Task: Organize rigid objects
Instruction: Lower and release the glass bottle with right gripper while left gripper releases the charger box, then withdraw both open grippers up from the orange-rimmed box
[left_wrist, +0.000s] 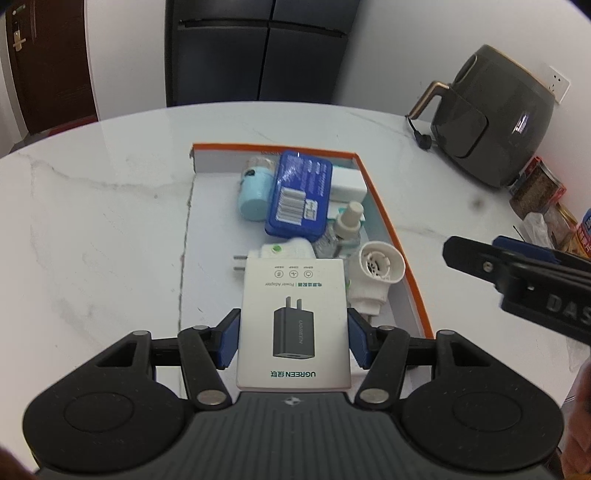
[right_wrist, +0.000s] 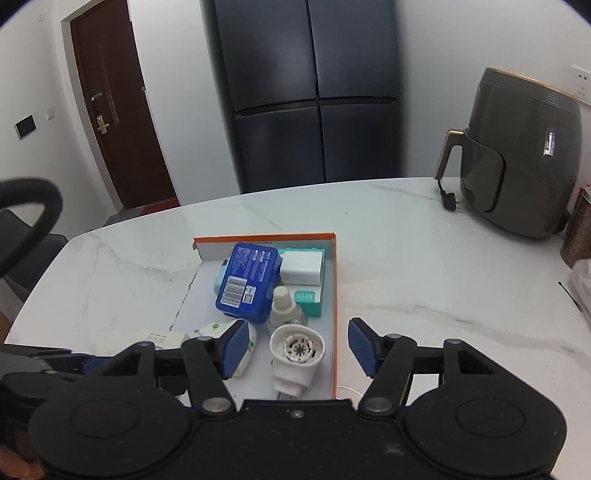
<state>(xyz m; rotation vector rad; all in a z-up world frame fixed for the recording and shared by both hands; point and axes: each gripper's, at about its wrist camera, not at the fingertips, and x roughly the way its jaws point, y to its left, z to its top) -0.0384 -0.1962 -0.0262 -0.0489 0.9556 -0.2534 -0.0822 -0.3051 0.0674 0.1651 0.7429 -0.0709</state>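
UGREEN adapter box (left_wrist: 293, 321), pinched by left gripper (left_wrist: 293, 338), could topple onto crowded tray (left_wrist: 388, 221) items if dropped; right gripper (right_wrist: 295, 345) spread, empty

A white marble table (right_wrist: 424, 251) with grey veins fills the foreground. At its far right stands a dark grey air fryer (right_wrist: 521, 155) with a bronze handle, its black plug (right_wrist: 448, 201) lying on the table just beside it. On the wall behind the fryer sits a white socket (right_wrist: 581, 83). A tall dark fridge (right_wrist: 314, 96) with four doors stands against the far wall, and to its left is a brown door (right_wrist: 118, 110) with a brass lock. A small dark panel (right_wrist: 26, 125) hangs on the wall left of the door. Packets of food (left_wrist: 543, 192) crowd the table's right edge.
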